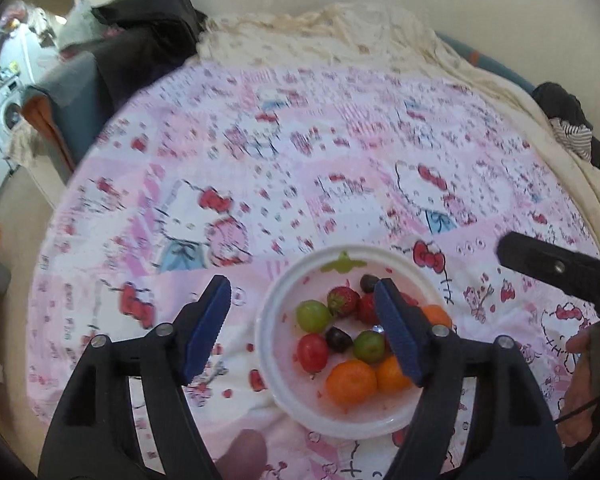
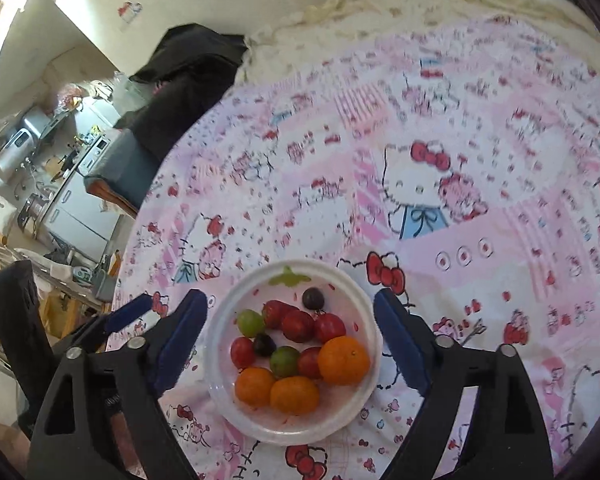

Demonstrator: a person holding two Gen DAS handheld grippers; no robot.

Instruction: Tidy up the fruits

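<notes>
Pink cartoon bedsheet [image 2: 440, 216] covers the bed. White bowl [image 2: 236, 300] sits on it, right under both my claws. Left claw [image 1: 302, 326] wide, nothing in it; its right finger hangs over the bowl. Right claw [image 2: 290, 338] wide, empty, straddling the bowl. In the bowl: three oranges [image 2: 343, 360], strawberries [image 2: 278, 313], green grapes [image 2: 250, 322], dark grapes [image 2: 313, 298], small red fruits [image 2: 242, 352].
</notes>
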